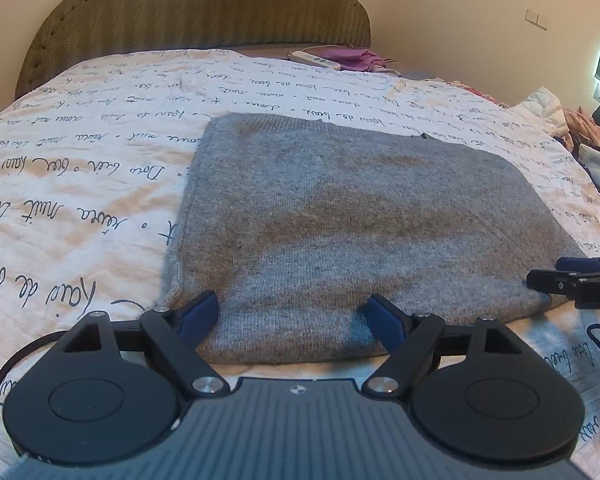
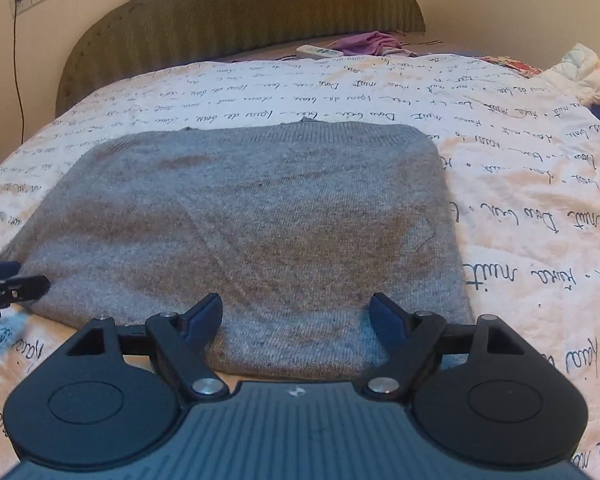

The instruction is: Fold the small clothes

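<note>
A grey knitted garment lies folded into a flat rectangle on the bed. My left gripper stands open at the garment's near edge, towards its left corner, with nothing between its blue-padded fingers. My right gripper is open too, at the near edge towards the right corner, and holds nothing. Each gripper shows at the edge of the other's view: the right one at the garment's near right corner, the left one at its near left corner.
A white quilt printed with handwriting covers the bed. A padded olive headboard stands at the far end, with a white power strip and purple cloth before it. Loose clothes are piled at the right.
</note>
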Motion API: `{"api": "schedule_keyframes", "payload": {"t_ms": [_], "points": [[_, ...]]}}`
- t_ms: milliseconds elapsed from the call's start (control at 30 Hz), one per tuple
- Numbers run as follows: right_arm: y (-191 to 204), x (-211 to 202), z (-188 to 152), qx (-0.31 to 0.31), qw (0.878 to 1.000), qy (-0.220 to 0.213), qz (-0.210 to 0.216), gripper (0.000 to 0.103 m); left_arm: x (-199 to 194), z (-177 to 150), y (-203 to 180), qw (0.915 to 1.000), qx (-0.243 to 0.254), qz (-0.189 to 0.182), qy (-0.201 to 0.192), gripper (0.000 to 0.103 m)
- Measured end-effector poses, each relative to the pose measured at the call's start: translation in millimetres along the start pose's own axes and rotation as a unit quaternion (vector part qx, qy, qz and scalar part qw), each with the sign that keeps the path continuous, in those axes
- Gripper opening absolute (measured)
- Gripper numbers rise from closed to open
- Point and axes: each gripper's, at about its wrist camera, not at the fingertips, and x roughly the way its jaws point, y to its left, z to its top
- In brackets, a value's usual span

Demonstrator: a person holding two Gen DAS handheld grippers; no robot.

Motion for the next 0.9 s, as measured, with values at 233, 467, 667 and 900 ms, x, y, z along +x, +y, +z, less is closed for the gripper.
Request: {"api": "schedule_keyframes", "payload": {"t_ms": [233, 467, 667, 900], "points": [[-10, 4, -16, -0.009, 1.0, 0.012, -0.009, 0.082, 0, -2, -1, 1.0, 0.003, -0.001, -0.003, 0.087], [-2, -25, -2, 0.006, 1.0, -0.018, 0.019, 0.083, -41, -3, 20, 0.995, -0.078, -0.051, -0.035, 0.081], [14, -23, 14, 0.008, 0.998, -0.032, 0.048, 0.083, -42, -26, 71, 0.948, -0.287, -0.138, 0.002, 0.08], [41, -21, 28, -0.025, 0.997, -0.04, 0.062, 0.083, -14, -19, 98, 0.9007, -0.411, -0.142, -0.005, 0.071]]}}
